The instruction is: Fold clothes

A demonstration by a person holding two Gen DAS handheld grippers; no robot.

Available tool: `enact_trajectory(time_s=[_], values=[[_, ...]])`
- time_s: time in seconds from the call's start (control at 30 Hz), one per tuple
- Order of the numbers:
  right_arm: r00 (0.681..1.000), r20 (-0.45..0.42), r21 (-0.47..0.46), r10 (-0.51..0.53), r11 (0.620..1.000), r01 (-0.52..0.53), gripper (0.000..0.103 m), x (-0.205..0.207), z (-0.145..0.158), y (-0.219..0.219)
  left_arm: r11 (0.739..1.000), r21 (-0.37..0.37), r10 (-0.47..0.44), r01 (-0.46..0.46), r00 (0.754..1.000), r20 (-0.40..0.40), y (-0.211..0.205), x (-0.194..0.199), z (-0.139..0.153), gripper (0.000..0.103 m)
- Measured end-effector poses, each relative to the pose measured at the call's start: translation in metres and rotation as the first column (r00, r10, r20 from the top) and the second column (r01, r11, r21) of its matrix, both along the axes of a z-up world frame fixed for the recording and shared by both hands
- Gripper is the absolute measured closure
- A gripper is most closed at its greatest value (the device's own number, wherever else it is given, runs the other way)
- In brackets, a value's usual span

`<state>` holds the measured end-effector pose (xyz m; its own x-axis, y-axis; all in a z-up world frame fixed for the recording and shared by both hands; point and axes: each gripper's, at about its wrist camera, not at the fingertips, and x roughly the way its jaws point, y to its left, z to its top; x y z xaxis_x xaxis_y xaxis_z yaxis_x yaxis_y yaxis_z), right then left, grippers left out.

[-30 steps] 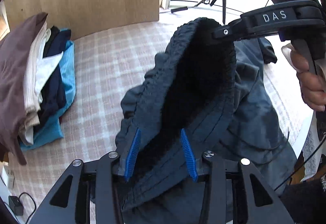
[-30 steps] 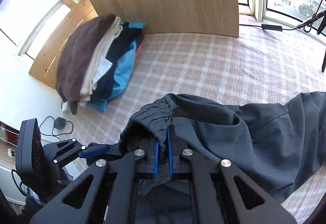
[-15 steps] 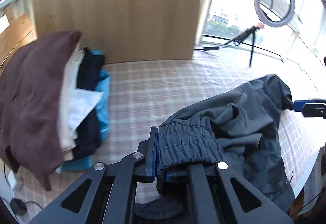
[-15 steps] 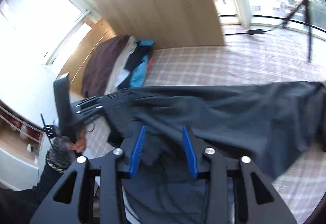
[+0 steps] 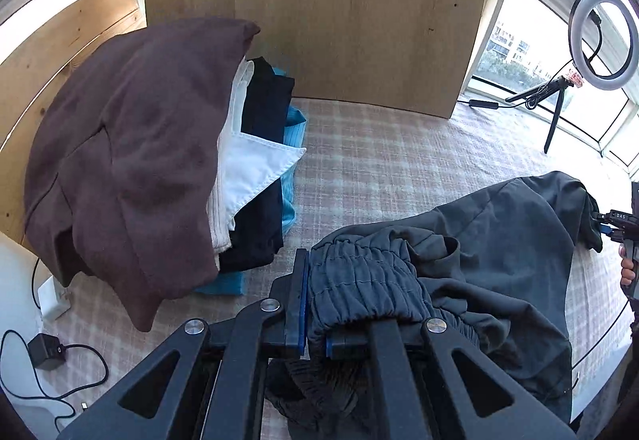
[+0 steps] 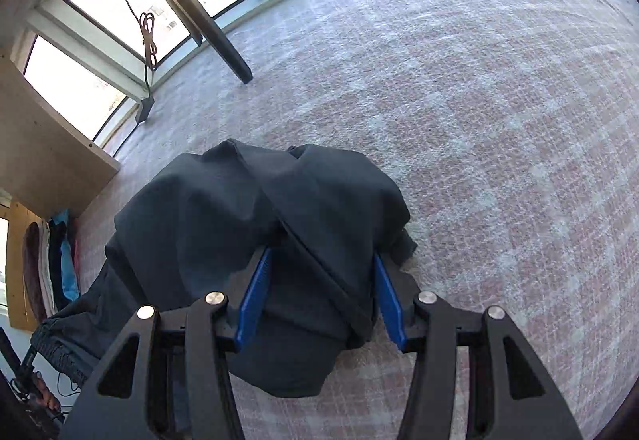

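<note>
Dark grey trousers (image 5: 499, 252), thin smooth fabric w/ gathered elastic waistband (image 5: 359, 280), are lying across the pink-and-white checked cloth surface (image 5: 379, 160). Left gripper (image 5: 315, 320) is clamping the waistband: blue pads pressed together on the bunched elastic, right-hand pad mostly buried under fabric, so only its edge is showing. More dark fabric is hanging below the jaws, cut off by the gripper frame.

Right gripper (image 6: 321, 296) is sitting at the far end of the trousers (image 6: 255, 224); jaws standing apart, blue pads (image 6: 255, 292) wide either side of a fabric fold that's draping between and over them. Can't tell if the pads are touching cloth on the inner faces. In left wrist view the right gripper (image 5: 615, 224) is only a sliver at frame edge, w/ part of a hand (image 5: 627, 272) behind it.

Folded pile (image 5: 159, 180) is sitting left of the trousers, near but apart: brown garment (image 5: 131, 168) draped on top, hiding most of the stack; white ribbed, black and blue layers are peeking out at the side. Lower layers hard to count.

Wood panel (image 5: 319, 8) is standing upright behind. Ring light (image 5: 603, 38) on tripod by the window. Black adapter w/ cable (image 5: 48, 352) at lower left, partly cut off.
</note>
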<state>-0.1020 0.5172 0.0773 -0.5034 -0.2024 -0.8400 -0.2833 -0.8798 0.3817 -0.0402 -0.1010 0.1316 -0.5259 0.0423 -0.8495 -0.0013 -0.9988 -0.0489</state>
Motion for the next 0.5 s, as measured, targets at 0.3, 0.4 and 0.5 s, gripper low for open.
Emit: enact_trajectory(time_s=[0.3,0.4,0.5], values=[[1.000,-0.007,0.113,-0.028,0.993,0.029,0.099,-0.024,0.014,0.044,0.999,0.009,0.033,-0.032,0.997,-0.063,0.002,0.011,0.031,0.098],[0.998,-0.016,0.214,-0.061,0.975,0.063,0.100,-0.031,0.037,0.065,0.999,0.018,0.049,-0.047,0.995,-0.089,0.000,0.006,0.041,0.098],[0.995,-0.028,0.311,-0.092,0.945,0.096,0.100,-0.038,0.060,0.086,0.997,0.042,0.069,-0.065,0.993,-0.097,0.002,-0.008,0.042,0.098]])
